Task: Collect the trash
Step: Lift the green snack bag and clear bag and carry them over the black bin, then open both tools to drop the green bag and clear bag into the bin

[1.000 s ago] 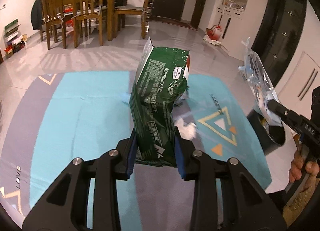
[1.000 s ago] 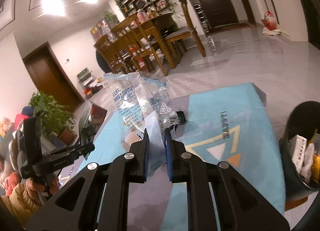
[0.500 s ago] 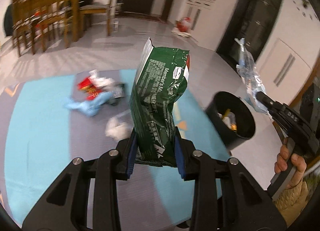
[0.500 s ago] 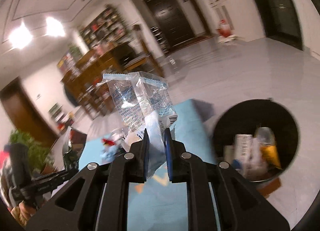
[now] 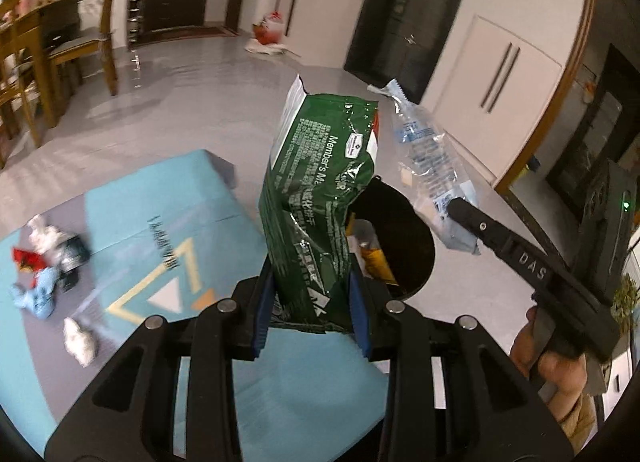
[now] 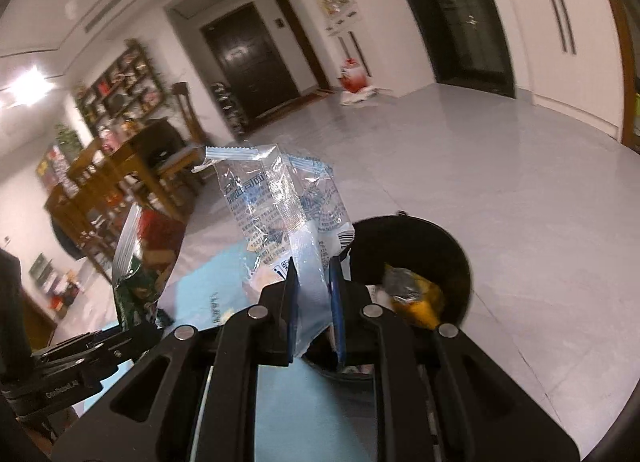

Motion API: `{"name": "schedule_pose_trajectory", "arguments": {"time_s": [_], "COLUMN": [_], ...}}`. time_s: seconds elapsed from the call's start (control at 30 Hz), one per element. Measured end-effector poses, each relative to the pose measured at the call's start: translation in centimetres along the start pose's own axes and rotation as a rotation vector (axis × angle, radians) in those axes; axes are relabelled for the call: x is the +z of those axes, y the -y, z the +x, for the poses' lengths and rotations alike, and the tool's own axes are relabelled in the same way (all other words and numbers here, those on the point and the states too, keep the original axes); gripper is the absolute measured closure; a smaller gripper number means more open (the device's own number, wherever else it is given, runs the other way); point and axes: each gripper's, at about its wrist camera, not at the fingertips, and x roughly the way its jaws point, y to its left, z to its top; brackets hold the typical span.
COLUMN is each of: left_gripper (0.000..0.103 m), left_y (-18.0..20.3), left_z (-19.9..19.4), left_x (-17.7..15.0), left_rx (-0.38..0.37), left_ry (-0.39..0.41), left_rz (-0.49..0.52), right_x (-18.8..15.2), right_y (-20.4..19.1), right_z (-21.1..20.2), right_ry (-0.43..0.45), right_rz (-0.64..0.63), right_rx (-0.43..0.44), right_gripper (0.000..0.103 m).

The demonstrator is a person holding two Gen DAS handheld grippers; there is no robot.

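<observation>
Green bag (image 5: 316,206) pinched upright in the left gripper (image 5: 311,312); right gripper (image 6: 313,304) pinches a clear wrapper (image 6: 280,202) beside the bin (image 6: 436,238)

1. A glossy grey tile floor (image 5: 192,110) carries everything.
2. A blue-and-grey mat (image 5: 132,222) with a triangle pattern lies on it, near and left.
3. Crumpled trash (image 5: 48,262) sits on the mat's left part; a white wad (image 5: 80,340) lies nearer.
4. A black bin (image 6: 432,246) stands just beside the mat's right edge.
5. A red-and-white bag (image 5: 270,32) rests far off.
</observation>
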Motion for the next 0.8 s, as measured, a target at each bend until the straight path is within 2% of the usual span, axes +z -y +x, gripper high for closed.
{"name": "schedule_pose_trajectory", "arguments": {"time_s": [0.1,0.33,0.5,0.8], "left_gripper": [0.068,0.068,0.068,0.068], "left_y": [1.1,2.2,2.4,2.8], "left_z": [2.5,7.6,10.8,13.6], "left_x": [0.6,0.7,0.4,0.5], "left_rx": [-0.024,-0.009,0.022,0.039], "left_ry": [-0.039,-0.122,-0.176,-0.207], "left_rz": [0.008,0.004,0.003,0.004], "right_x": [0.0,-0.5,0.0,0.4], "right_y": [1.2,3.8,3.7,2.9], "right_z": [0.6,3.0,4.5,6.4], "right_ry": [-0.030,-0.142,-0.178,-0.219], "right_rz": [0.039,0.149,0.145,0.116], "right_rx": [-0.022,-0.064,-0.117,-0.158], "right_gripper": [0.088,0.088,0.088,0.088]}}
